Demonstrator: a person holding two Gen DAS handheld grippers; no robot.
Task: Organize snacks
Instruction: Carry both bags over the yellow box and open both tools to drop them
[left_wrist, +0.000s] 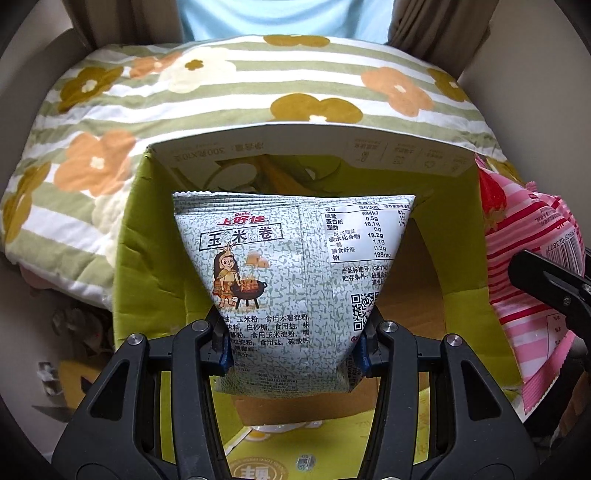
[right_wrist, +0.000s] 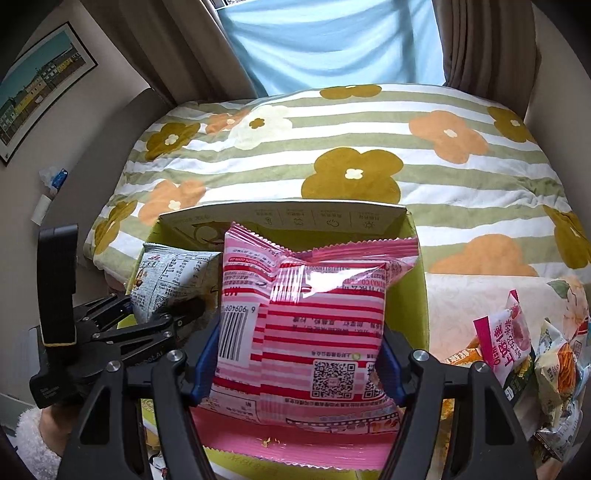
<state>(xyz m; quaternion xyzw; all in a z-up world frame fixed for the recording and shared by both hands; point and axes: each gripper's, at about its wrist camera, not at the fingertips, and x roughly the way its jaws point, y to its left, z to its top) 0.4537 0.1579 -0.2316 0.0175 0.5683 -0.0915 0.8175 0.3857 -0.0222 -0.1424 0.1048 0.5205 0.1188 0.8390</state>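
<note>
Both your tools are loaded right now. Your left tool (left_wrist: 293, 347) is clenched on a grey speckled snack bag (left_wrist: 291, 273), blue pads biting into its lower edges, the bag hanging with its back print facing you, a cartoon figure and a nutrition table on show. It sits over the open mouth of the green cardboard box (left_wrist: 147, 236), whose far flap (left_wrist: 314, 147) stands up against the flowered quilt (left_wrist: 221, 96) on the bed.

Your right tool (right_wrist: 299, 369) is grasping a pink striped snack bag (right_wrist: 325, 325), pads pressed on both sides, barcode and QR code turned up toward the camera. That bag too is held above the same box (right_wrist: 417, 280), just beside the grey one (right_wrist: 170, 280), which shows at the left of the right wrist view with your left tool (right_wrist: 173, 314) wrapped around it.

Off to the right, a loose pile of other snack packets (right_wrist: 535, 362) lies on a pale flowered cloth (right_wrist: 461, 306). A framed picture (right_wrist: 40, 88) hangs on the wall at far left, and a curtain (right_wrist: 476, 40) drapes behind the bed.
</note>
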